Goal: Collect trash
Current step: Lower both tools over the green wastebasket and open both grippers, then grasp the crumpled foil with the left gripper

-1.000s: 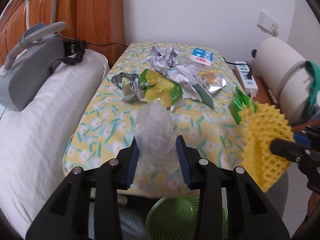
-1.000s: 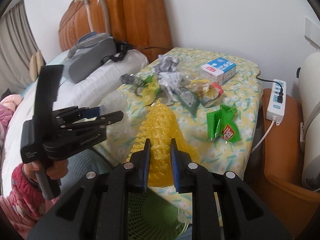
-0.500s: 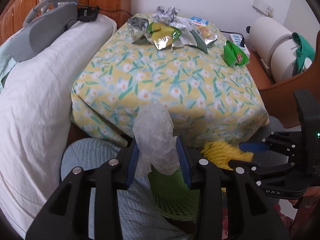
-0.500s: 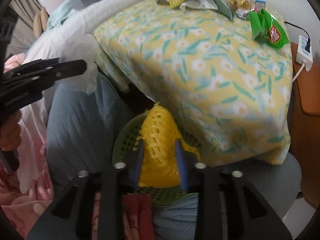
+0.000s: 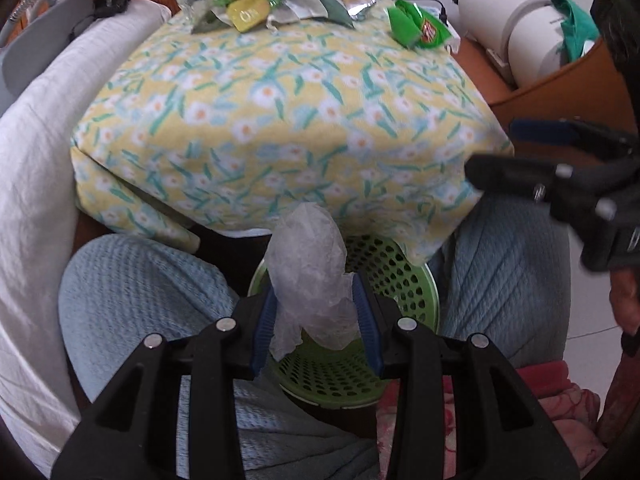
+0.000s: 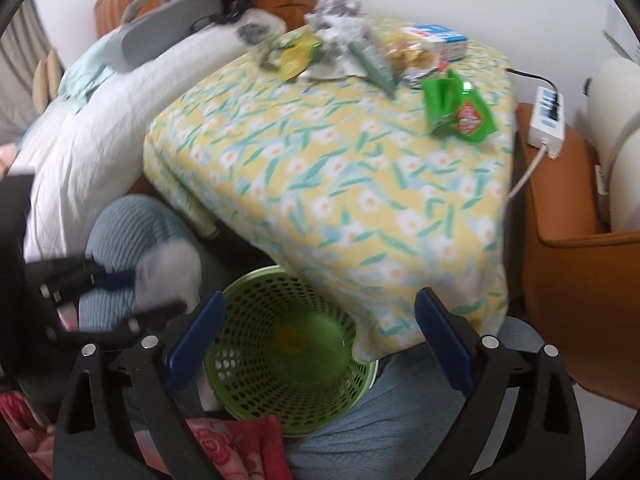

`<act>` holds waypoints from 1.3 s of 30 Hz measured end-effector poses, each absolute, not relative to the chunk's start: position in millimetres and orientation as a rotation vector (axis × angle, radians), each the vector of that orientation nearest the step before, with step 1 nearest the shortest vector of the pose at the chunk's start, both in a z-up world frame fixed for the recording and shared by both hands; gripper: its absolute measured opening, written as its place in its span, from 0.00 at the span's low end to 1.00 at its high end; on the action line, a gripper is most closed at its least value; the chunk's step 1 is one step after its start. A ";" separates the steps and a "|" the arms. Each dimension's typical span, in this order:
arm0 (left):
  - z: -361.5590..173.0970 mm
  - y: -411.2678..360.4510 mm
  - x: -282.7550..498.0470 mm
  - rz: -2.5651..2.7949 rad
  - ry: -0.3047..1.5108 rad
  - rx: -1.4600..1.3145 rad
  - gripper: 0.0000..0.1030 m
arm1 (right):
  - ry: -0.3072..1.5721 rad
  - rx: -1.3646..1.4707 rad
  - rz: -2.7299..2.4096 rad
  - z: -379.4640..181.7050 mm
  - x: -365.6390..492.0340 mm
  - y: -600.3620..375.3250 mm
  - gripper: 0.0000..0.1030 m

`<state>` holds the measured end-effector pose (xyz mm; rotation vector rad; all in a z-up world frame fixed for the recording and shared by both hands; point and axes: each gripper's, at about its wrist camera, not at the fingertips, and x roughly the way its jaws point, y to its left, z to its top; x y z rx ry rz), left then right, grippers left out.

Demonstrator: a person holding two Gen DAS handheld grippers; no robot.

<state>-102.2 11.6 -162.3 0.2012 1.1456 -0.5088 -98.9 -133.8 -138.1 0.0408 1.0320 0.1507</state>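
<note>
Left wrist view: left tool point(image 5: 316, 318) clenched on clear plastic wrap point(image 5: 308, 276) above green basket point(image 5: 404, 280), should centre before releasing; right wrist view: right tool point(image 6: 316, 344), jaws just opening, stands released and empty over basket

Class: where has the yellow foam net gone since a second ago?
Yes, it moved: the right gripper has just been opening, now empty, and the yellow foam net lies down inside the green basket.
</note>
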 end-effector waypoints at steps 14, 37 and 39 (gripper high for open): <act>-137.4 16.3 -105.8 -0.507 1.051 0.172 0.92 | 1.016 0.033 0.109 -130.5 -99.1 -143.4 0.93; -99.2 27.8 -52.3 -0.405 0.924 0.150 0.92 | 0.916 0.029 0.128 -103.2 -65.9 -147.9 0.93; -93.5 28.4 -38.2 -0.388 0.904 0.144 0.92 | 0.888 0.024 0.126 -96.2 -52.7 -149.9 0.93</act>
